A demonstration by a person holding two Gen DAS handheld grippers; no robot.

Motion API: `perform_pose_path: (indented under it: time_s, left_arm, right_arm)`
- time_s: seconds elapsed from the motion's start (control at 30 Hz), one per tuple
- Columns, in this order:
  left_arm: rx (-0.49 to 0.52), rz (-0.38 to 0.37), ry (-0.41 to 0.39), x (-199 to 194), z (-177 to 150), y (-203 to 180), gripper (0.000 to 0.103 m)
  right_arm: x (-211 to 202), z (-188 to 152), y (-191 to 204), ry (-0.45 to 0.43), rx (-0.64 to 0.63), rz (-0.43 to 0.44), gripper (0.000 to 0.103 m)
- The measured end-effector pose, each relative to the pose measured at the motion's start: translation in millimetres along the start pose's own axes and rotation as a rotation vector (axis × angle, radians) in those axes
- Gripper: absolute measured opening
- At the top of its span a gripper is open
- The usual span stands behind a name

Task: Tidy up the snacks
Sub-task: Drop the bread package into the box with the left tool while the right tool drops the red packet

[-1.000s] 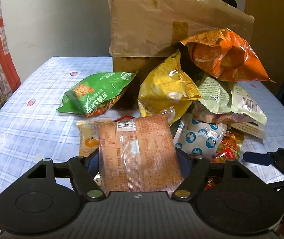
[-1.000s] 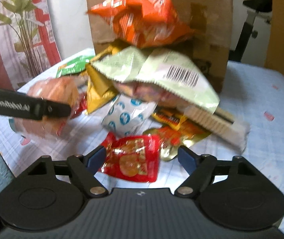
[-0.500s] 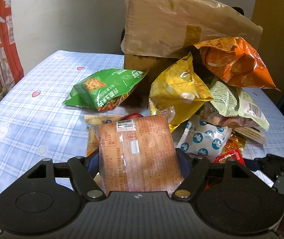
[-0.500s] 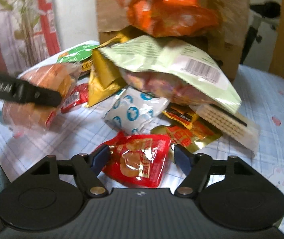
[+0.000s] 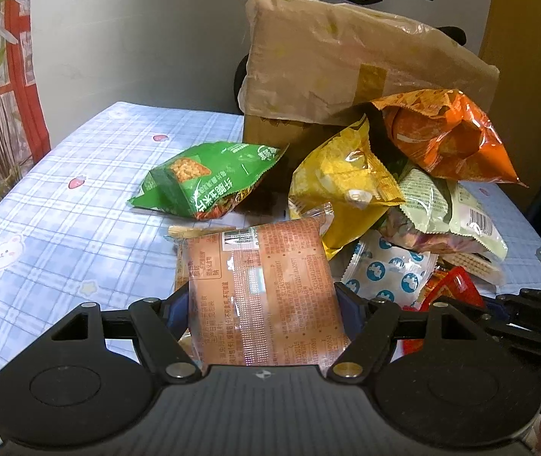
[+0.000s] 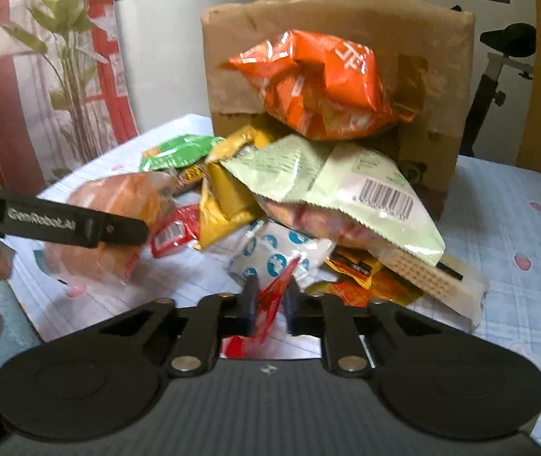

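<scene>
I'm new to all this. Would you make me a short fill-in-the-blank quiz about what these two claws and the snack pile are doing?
1. The right claw is shut on a small ____ packet.
2. The left claw holds a wrapped ____-coloured bread pack.
3. The orange chip bag leans against a cardboard ____.
4. The green bag lies on a checked ____.

Missing words: red; orange; box; tablecloth

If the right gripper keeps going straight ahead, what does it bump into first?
Probably the white packet with blue dots, which lies just past the right gripper and its red packet. Depth is hard to judge.
</scene>
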State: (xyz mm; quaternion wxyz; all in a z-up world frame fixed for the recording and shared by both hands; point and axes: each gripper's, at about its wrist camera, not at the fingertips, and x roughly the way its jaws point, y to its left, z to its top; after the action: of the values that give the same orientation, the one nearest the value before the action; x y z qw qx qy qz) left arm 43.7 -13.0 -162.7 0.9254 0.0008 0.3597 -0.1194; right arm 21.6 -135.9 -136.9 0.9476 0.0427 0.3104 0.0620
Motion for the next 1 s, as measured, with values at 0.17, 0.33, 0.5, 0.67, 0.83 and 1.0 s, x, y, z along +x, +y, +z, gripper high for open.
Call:
perform_pose_path:
  time_s: [0.17, 0.33, 0.5, 0.67, 0.83, 1.0]
  left_arm:
    - [-0.006, 0.005, -0.026, -10, 5, 2, 0.077]
    - [-0.008, 0.012, -0.069, -23, 19, 4, 0.077]
    - [0.003, 0.019, -0.129, -39, 37, 8, 0.077]
    - [0.030, 0.012, -0.185, -53, 69, 4, 0.077]
    - [0.071, -0.016, -0.230, -61, 111, -3, 0.077]
    - [0.091, -0.079, -0.252, -55, 162, -14, 0.077]
  right_arm:
    - [-15, 11, -2, -0.029, 0.004, 0.038, 0.004]
    - [-35, 31, -9, -0.064, 0.022, 0.071, 0.004]
    - [-61, 54, -19, -0.124, 0.054, 0.110, 0.004]
    - [-88, 88, -32, -0.219, 0.073, 0.129, 0.004]
    - [-103, 127, -55, -0.308, 0.105, 0.133, 0.004]
    - [-92, 171, -77, -0.359, 0.084, 0.091, 0.004]
